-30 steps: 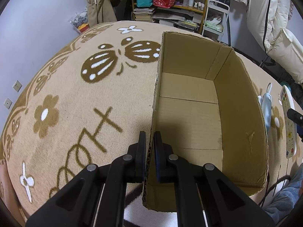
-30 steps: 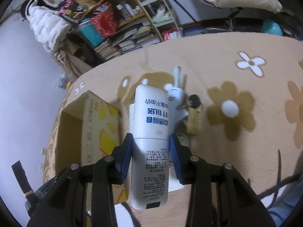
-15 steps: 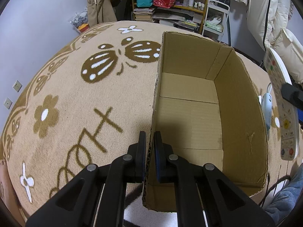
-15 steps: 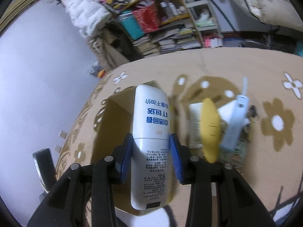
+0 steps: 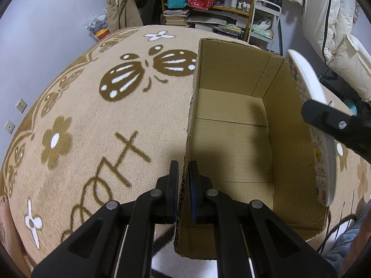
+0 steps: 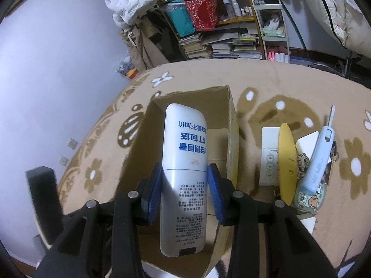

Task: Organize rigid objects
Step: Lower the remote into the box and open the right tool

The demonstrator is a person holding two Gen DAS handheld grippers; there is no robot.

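Now lower the white remote [image 6: 184, 169], gripped in your right gripper [image 6: 184, 193], into the cardboard box [image 5: 234, 139] before loosening (your left gripper [image 5: 183, 191] pinches the box's near wall, steadying it).

A tan carpet [image 5: 97, 120] patterned with brown flowers and ladybirds was seen as the supporting surface. An open cardboard box [image 6: 233, 139] was stood on it. Just beside the box, a white card [image 6: 269, 157], a yellow oval piece [image 6: 287, 162] and a pale blue tool [image 6: 318, 164] were clustered together.
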